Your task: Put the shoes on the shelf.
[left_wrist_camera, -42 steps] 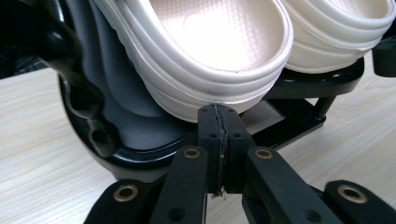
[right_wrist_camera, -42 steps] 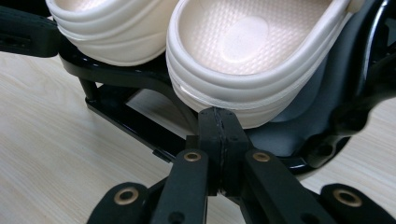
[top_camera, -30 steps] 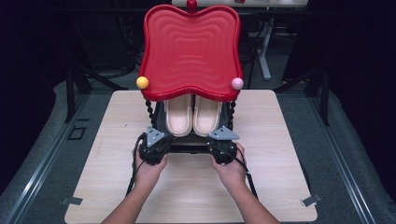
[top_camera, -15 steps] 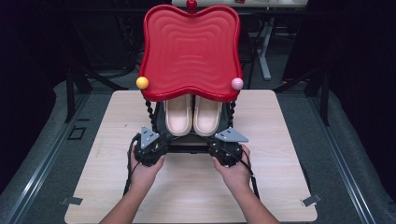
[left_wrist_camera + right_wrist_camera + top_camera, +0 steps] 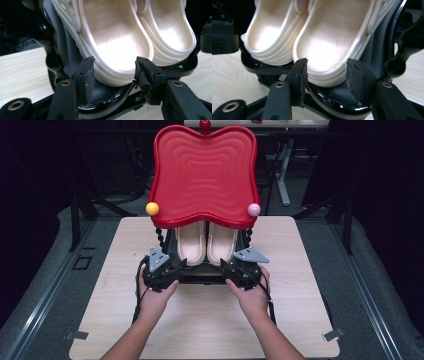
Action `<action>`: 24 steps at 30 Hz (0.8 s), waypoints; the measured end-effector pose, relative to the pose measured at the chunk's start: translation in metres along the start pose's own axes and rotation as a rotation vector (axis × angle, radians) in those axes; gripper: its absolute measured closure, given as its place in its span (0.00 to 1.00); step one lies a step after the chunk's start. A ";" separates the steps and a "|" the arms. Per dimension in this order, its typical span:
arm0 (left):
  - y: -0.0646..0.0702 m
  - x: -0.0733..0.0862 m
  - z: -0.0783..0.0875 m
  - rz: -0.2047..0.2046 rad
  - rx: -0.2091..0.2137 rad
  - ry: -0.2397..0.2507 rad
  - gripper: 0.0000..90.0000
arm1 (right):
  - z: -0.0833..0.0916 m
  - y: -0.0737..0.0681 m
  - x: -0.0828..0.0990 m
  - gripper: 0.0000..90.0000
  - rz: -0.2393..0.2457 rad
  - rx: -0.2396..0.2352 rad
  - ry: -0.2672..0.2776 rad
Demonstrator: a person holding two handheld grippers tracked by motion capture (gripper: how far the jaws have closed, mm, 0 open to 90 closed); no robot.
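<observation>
Cream slippers (image 5: pixel 206 242) on black rack (image 5: pixel 200 277), both grippers' just-opened jaws wide apart at their heels.

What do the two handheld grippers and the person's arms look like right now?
Both are black two-jaw tools. The left gripper and right gripper each carry a grey three-cornered plate on top and trail a black cable. Up close, the left gripper's fingers are blocky black, with worn, frayed pads and brass-coloured rivets at the joints. The forearms are bare, no sleeves or gloves.
</observation>
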State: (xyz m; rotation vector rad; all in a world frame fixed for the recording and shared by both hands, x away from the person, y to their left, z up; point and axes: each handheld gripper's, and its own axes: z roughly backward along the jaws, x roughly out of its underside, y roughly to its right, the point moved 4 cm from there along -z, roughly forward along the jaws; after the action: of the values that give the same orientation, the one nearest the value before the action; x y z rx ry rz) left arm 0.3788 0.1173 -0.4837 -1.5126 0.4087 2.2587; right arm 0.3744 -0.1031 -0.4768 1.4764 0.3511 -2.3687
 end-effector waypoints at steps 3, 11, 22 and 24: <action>-0.002 0.000 -0.005 0.023 0.005 -0.004 0.53 | -0.006 0.003 0.000 0.54 -0.019 0.005 -0.007; -0.002 0.000 -0.018 0.063 0.008 0.016 0.51 | -0.013 0.007 -0.002 0.50 -0.046 -0.006 -0.038; -0.002 0.000 -0.029 0.008 -0.054 0.018 0.57 | -0.023 0.009 -0.002 0.52 -0.072 0.016 -0.006; -0.002 -0.001 -0.030 -0.009 -0.062 0.011 0.57 | -0.024 0.009 -0.002 0.54 -0.054 0.034 0.000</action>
State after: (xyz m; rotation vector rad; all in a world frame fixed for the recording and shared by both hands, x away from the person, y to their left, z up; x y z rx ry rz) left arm 0.4044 0.1055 -0.4944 -1.5543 0.3377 2.2768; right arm 0.3986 -0.1023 -0.4858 1.5005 0.3576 -2.4280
